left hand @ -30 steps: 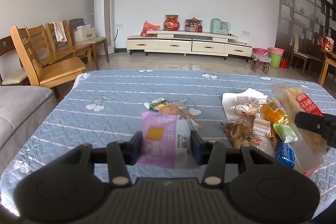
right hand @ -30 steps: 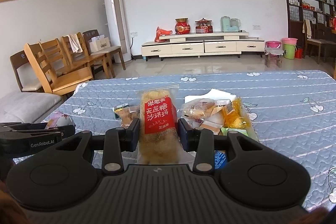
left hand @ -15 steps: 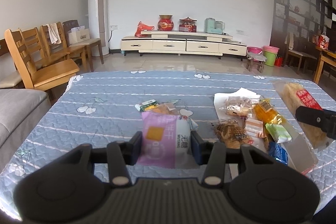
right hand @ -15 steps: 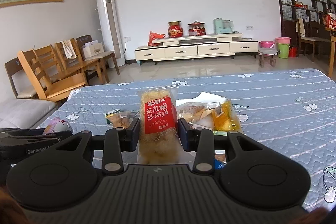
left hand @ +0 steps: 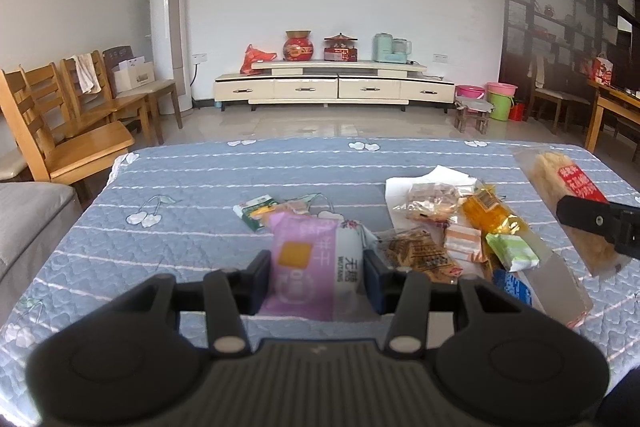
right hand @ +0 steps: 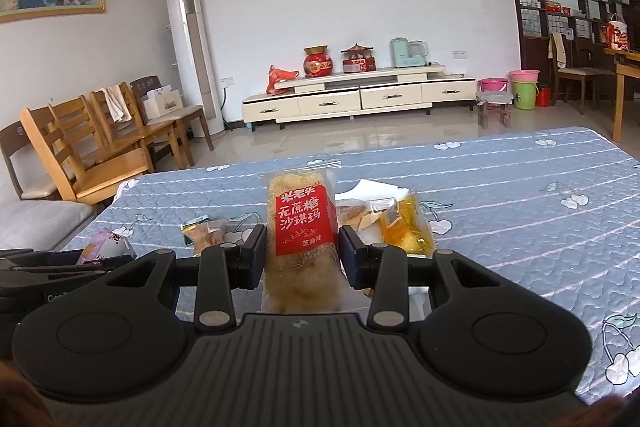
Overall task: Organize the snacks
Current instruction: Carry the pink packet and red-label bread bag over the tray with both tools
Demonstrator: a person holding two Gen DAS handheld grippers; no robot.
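Observation:
My left gripper (left hand: 316,277) is shut on a purple and white snack packet (left hand: 310,263) and holds it above the blue quilted table (left hand: 180,195). My right gripper (right hand: 302,257) is shut on a clear bag of golden sachima with a red label (right hand: 302,227); it also shows at the right of the left wrist view (left hand: 568,203). A pile of loose snacks lies on the table: a brown cracker packet (left hand: 420,255), a yellow packet (left hand: 492,215), a green packet (left hand: 512,251), a clear bag of pastries (left hand: 432,197). A green-edged packet (left hand: 256,211) lies behind the purple one.
White paper (left hand: 432,179) lies under the pile. Wooden chairs (left hand: 72,135) stand left of the table, a grey sofa (left hand: 28,227) at the near left. A white TV cabinet (left hand: 332,89) is at the far wall. The table's far edge (left hand: 360,141) is near.
Both grippers keep their packets. Both views have risen and tilted slightly, showing more of the room; the snack pile sits lower and nearer in view.

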